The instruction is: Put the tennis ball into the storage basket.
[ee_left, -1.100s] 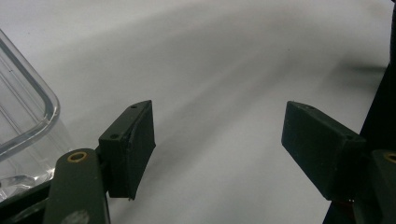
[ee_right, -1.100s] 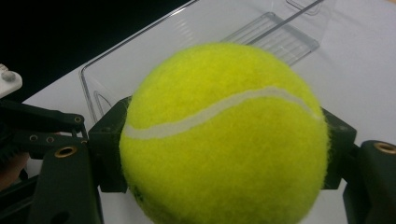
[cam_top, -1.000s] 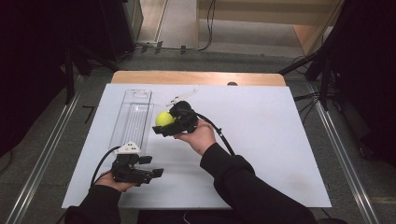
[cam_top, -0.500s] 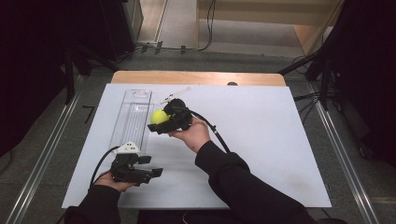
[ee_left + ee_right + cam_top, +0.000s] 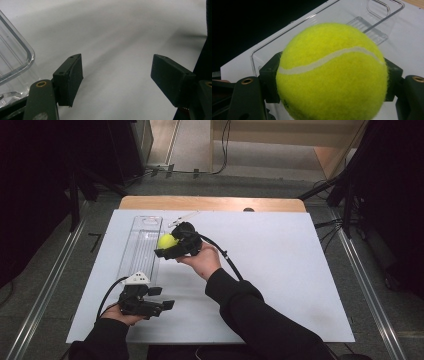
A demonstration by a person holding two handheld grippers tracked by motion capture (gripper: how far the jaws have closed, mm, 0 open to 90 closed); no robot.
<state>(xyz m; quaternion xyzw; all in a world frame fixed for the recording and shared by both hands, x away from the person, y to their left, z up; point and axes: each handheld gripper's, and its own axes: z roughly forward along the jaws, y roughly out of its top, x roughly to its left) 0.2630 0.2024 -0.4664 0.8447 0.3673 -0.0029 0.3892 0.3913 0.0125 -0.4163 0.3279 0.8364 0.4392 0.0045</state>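
While the right gripper (image 5: pixel 166 246) pinches a yellow-green tennis ball (image 5: pixel 332 72) between its 2 fingers (image 5: pixel 270 80), the ball is held above the counter (image 5: pixel 280 270) at the right edge of a clear plastic tray (image 5: pixel 141 245). Its white seam curves from lower left to upper right in the right gripper view; no brand print can be read. The tray's long axis runs away from the person. Near the tray's near end, the left gripper (image 5: pixel 117 80) rests low with its fingers spread wide and nothing between them. White sheeting covers the counter, a wooden edge (image 5: pixel 210 202) shows beyond, and dark surroundings flank a grey floor.
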